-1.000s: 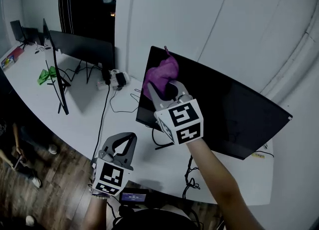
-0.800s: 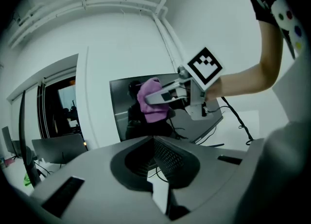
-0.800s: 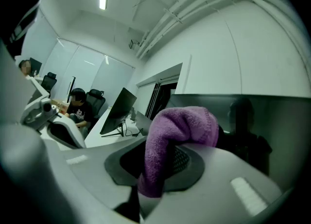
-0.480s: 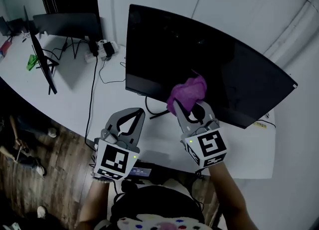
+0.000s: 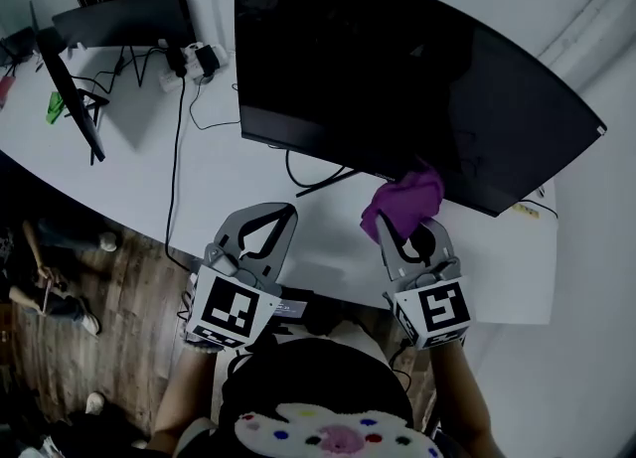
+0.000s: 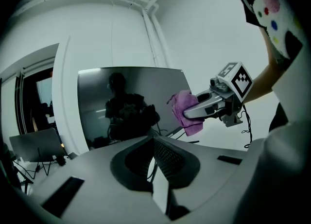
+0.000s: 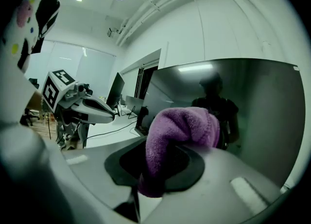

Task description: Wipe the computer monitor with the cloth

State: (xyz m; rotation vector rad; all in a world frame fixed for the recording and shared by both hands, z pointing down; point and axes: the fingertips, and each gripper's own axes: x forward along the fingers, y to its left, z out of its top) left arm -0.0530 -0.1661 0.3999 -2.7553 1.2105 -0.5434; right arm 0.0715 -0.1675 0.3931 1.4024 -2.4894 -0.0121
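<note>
The right hand-held gripper (image 5: 405, 230), clamped on the cloth (image 5: 402, 204), held it at the monitor's (image 5: 397, 78) lower edge, apparently mid-wipe. The left hand-held gripper (image 5: 280, 218) hung closed and empty. The next pass likely needed unwiped screen.

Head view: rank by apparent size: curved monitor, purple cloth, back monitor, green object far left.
1. The curved monitor, by far.
2. The back monitor and the purple cloth look alike. The cloth is nearer the camera, so I leave them unranked.
3. The green object, smallest.
</note>
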